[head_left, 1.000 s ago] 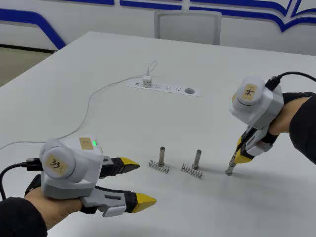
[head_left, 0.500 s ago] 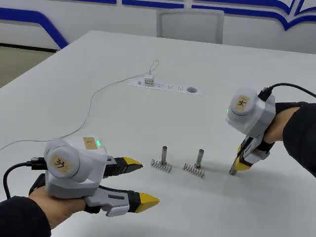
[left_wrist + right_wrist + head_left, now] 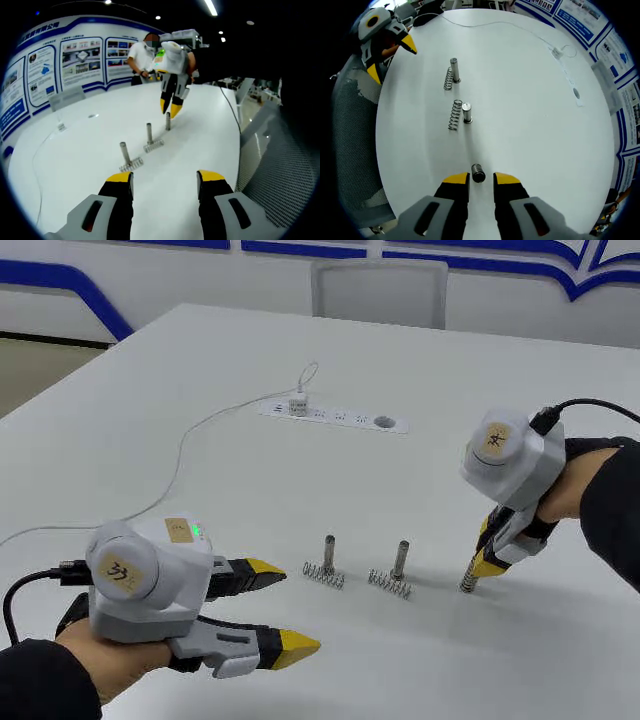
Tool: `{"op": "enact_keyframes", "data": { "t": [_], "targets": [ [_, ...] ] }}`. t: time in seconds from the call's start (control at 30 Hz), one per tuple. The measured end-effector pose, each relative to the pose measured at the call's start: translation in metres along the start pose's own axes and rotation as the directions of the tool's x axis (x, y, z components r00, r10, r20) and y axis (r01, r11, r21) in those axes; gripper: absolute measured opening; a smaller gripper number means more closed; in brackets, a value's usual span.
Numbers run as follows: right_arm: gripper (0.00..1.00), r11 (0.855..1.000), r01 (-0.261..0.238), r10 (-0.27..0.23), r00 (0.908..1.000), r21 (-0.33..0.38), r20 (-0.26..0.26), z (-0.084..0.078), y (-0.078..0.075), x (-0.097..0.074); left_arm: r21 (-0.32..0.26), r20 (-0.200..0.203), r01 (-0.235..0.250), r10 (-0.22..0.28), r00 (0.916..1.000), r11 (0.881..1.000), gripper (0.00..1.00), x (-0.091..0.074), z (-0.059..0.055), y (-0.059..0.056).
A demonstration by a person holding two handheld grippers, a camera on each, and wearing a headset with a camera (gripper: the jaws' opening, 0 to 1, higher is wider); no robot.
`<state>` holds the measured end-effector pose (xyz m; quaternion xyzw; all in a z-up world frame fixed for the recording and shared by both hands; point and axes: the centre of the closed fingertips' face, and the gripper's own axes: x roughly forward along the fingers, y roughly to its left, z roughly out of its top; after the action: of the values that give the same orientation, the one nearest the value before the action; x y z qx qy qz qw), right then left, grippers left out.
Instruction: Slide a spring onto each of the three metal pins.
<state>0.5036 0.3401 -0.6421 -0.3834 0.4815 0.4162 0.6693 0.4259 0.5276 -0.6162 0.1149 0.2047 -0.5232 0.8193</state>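
1. The left gripper (image 3: 283,605), at the lower left of the head view, hangs over the table (image 3: 200,440). Its jaws are wide apart with nothing between them.
2. Just beyond its tips, mid-frame, the left spring (image 3: 323,576) lies flat at the foot of the left pin (image 3: 328,550). The middle spring (image 3: 389,585) lies the same way before the middle pin (image 3: 400,558). Both pins stand upright and bare.
3. Further right, the right spring (image 3: 468,577) stands upright, apparently threaded over the third pin hidden inside it. The right gripper (image 3: 484,562) points steeply down at its top. In the right gripper view its jaws sit narrowly apart either side of the coil, with a sliver of table showing on each side, so it does not seem to be pinching.
4. My reading is that one spring of three is about on. To finish cleanly, check that the coil has dropped fully. Then lift straight up along the pin so the tips neither snag the coil nor tip the pin.
5. The middle spring likely comes next. Grip it lightly near one end, stand it up, and centre its bore over the pin top before lowering. A sideways nudge could topple the pin.
6. Upper centre, the power strip (image 3: 335,418) lies well apart.
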Motion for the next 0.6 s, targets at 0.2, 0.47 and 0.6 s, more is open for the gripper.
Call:
{"op": "enact_keyframes", "data": {
  "t": [0.2,0.47,0.6],
  "targets": [
    [0.19,1.000,0.014,-0.014,0.9984,0.012,0.055,0.016,0.006,-0.004,0.001,-0.002,0.003,-0.003,1.0000,1.000,0.52,0.001,0.000,-0.001],
    [0.18,0.997,-0.037,0.027,0.9885,0.066,0.149,0.040,0.022,0.007,-0.002,-0.003,-0.002,0.002,1.0000,1.000,0.52,0.000,-0.001,0.000],
    [0.18,0.995,-0.067,0.054,0.9855,0.076,0.161,0.046,0.034,0.019,-0.004,-0.005,-0.002,0.001,1.0000,1.000,0.52,0.000,-0.001,0.001]
  ]
}}
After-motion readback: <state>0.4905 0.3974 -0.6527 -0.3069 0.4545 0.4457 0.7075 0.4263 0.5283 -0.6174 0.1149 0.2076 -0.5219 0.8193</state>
